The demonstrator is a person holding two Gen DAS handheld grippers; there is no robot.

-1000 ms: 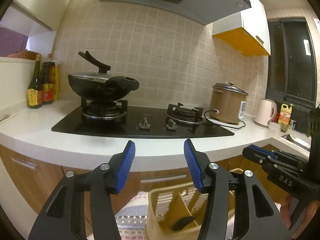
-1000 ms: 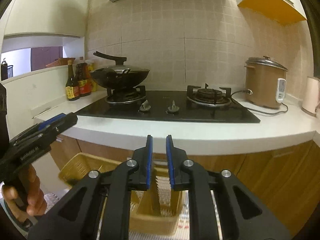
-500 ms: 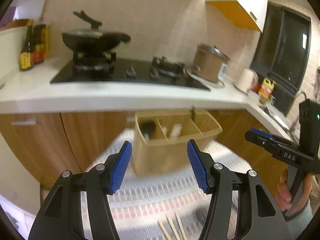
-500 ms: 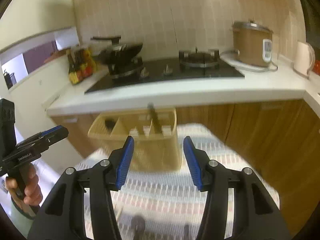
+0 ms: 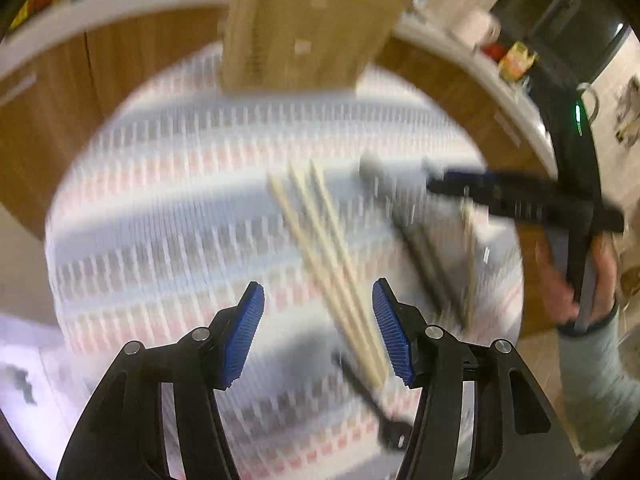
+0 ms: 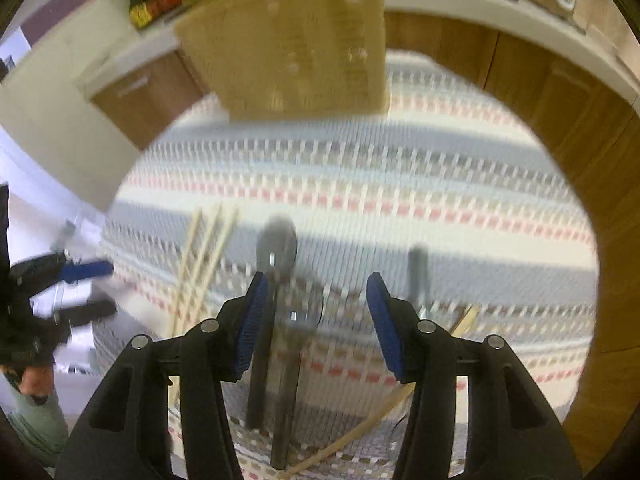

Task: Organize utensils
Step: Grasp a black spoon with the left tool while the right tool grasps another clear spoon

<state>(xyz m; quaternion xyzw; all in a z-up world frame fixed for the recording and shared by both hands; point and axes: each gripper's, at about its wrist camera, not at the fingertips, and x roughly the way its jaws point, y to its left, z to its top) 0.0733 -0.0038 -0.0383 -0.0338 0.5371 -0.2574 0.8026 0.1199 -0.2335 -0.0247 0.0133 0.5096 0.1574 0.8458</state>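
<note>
Left tool (image 5: pixel 318 330) spread, empty, above three pale wooden chopsticks (image 5: pixel 324 256) on the striped woven mat (image 5: pixel 168 200). Right tool (image 6: pixel 314 322), jaws just opened, empty, over two dark-handled metal spoons (image 6: pixel 280 276). We judge risks: crowded sticks, a pinch may take one and scatter the rest; blur makes aim unsure. Tan plastic slotted utensil basket (image 6: pixel 296 36) stands beyond, nothing between.

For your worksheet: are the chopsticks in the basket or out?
Out: the chopsticks lie flat on the striped mat, apart from the basket.
</note>
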